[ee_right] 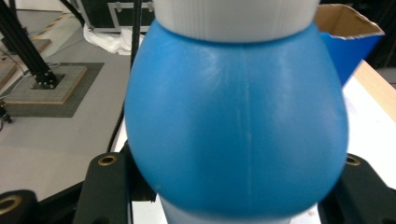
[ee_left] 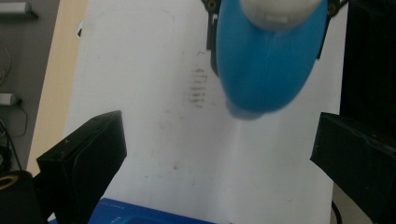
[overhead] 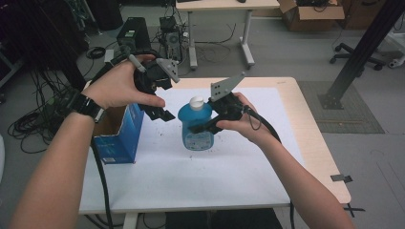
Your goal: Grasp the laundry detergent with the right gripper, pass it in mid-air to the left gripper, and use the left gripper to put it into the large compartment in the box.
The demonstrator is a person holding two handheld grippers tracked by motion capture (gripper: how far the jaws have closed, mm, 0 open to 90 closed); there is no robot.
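on the desk [overhead: 305, 143]: 1 blue bottle [overhead: 196, 125] with 1 white cap [overhead: 196, 101], 1 open blue box [overhead: 118, 132], 1 white sheet [overhead: 210, 176].

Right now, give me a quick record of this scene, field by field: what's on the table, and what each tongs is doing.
surface: table with a white sheet
bottle: blue bottle, white cap, standing upright
box: blue box, open top, at the table's left edge
right tongs: closed on the blue bottle's body
left tongs: open, holding nothing, beside the bottle's upper left
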